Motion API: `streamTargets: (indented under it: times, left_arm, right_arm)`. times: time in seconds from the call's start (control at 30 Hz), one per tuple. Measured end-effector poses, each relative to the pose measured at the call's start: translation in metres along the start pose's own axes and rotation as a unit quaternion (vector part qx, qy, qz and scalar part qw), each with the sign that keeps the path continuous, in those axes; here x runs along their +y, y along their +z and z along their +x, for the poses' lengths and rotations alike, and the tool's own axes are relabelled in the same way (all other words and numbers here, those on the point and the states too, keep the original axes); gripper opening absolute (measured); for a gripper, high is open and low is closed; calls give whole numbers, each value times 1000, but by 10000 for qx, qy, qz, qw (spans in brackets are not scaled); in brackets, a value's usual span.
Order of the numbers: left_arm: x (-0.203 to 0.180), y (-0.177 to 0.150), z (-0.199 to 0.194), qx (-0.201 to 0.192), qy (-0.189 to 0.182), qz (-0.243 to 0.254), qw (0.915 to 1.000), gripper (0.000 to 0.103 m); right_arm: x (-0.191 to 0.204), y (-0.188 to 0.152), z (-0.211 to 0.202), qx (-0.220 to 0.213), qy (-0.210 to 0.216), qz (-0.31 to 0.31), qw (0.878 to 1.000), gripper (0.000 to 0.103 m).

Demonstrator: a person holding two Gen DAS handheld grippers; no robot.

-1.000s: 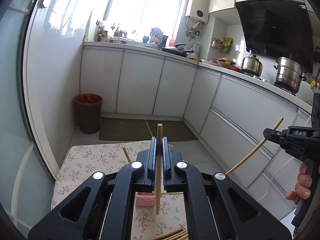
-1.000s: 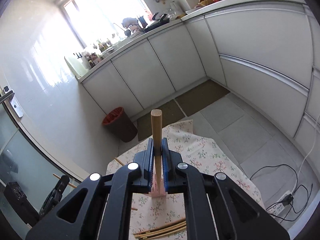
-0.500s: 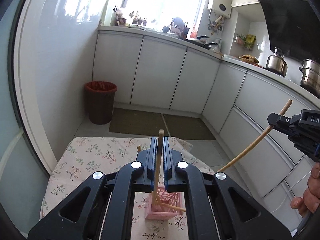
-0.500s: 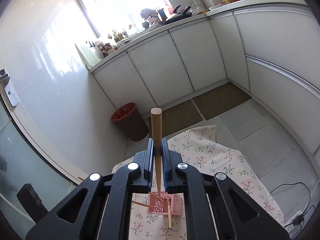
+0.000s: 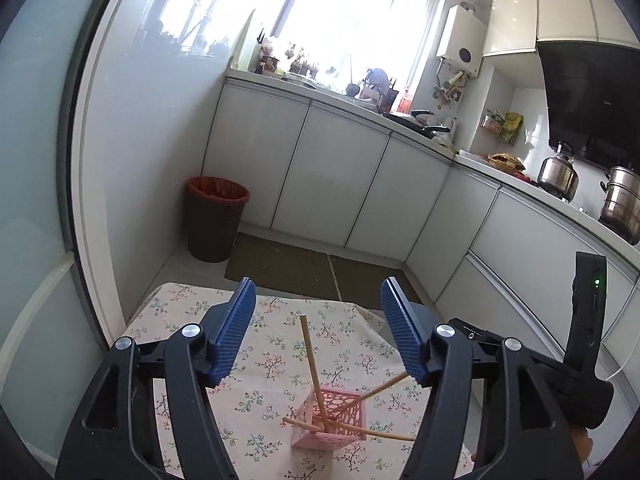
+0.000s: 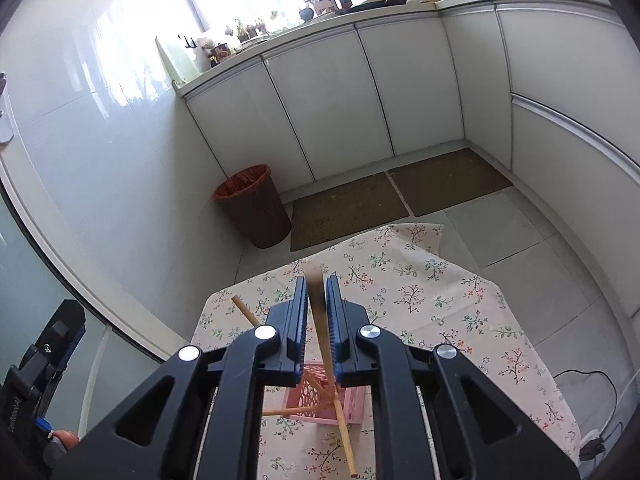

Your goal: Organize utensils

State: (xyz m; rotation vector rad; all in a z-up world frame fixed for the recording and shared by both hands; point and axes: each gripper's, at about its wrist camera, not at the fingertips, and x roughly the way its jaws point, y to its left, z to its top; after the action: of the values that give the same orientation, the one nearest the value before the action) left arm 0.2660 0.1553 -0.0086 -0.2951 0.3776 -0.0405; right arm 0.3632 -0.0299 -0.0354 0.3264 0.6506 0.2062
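Here, the left tool [image 5: 318,336] is spreading, empty, above the pink holder [image 5: 331,416] on the floral worktop [image 5: 272,364]; the right tool [image 6: 317,328] is loosening around a chopstick [image 6: 320,320]. Light, stiff, slippery, it seems best gripped mid-shaft.

No lettering, label or number is clear enough to read.

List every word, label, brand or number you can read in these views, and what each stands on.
No text reads clearly in either view.
White lettering, sideways on the body of the left gripper (jaws opening, nothing between them), in the right wrist view: too blurred to read.
Faint mark on the range hood: too small to read.
Print on the yellow-green packets: too small to read.
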Motion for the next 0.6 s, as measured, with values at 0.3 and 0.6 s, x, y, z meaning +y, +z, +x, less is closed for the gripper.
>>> streamTargets:
  times: [0.3, 0.6]
  left_arm:
    - [-13, -4, -6, 235, 315, 331, 9987, 79]
    - [-35, -35, -17, 624, 397, 1002, 9922, 93]
  right_arm:
    - [1, -20, -42, -435, -433, -172, 9980, 54]
    - [-31, -57, -86, -532, -850, 145, 9949, 83]
